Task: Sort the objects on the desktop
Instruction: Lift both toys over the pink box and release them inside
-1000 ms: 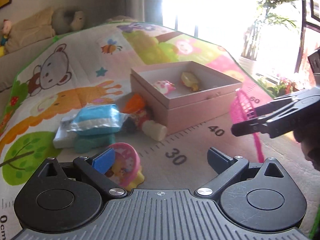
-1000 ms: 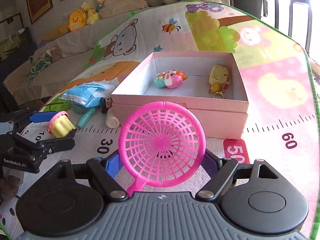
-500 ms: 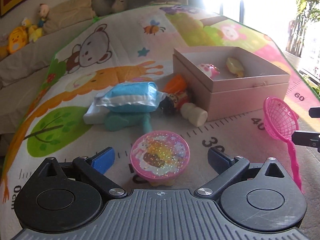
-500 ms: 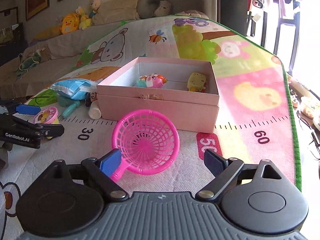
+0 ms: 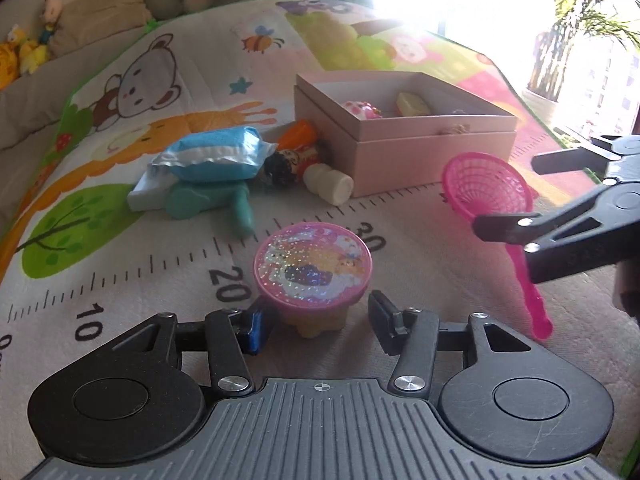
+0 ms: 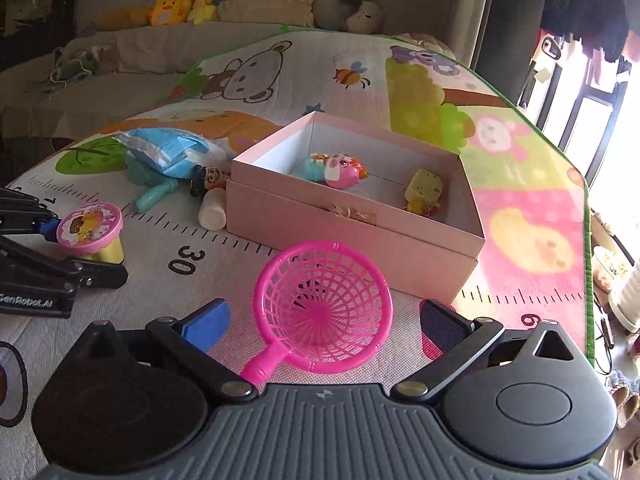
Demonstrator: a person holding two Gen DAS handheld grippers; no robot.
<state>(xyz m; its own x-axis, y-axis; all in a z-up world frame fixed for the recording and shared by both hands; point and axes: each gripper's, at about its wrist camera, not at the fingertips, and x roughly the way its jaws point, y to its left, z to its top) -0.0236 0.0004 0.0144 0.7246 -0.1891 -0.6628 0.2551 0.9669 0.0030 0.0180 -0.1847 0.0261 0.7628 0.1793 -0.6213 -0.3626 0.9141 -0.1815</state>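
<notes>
From the left wrist view, a small toy cup (image 5: 313, 276) with a glittery pink cartoon lid and a pale yellow base stands on the play mat (image 5: 120, 264), just past the "20" of the printed ruler. The left gripper (image 5: 316, 320) is closing around it: the blue-padded finger touches the cup's left side, while the right finger is a little apart from it, so it is not yet clamped. The cup's lower body is partly hidden under its wide lid. To the right lies a pink toy strainer (image 5: 490, 196), its handle crossed by the black fingers of the right gripper (image 5: 516, 200) (cut off at the frame's edge). Behind stand a pink box (image 5: 404, 148) and a blue packet (image 5: 218, 156) lying on other toys that are hard to make out.

From the right wrist view, the strainer (image 6: 324, 312) lies on the mat, basket up, between the right gripper's (image 6: 324, 322) fingers, which are opening and touch nothing. Its handle end slips out of sight under the gripper body. The box (image 6: 356, 216) just behind it holds a pig-faced toy (image 6: 334, 168) and a yellow keychain toy (image 6: 422, 192). Far left, the cup (image 6: 90, 234) sits between the left gripper's (image 6: 76, 248) fingers.
</notes>
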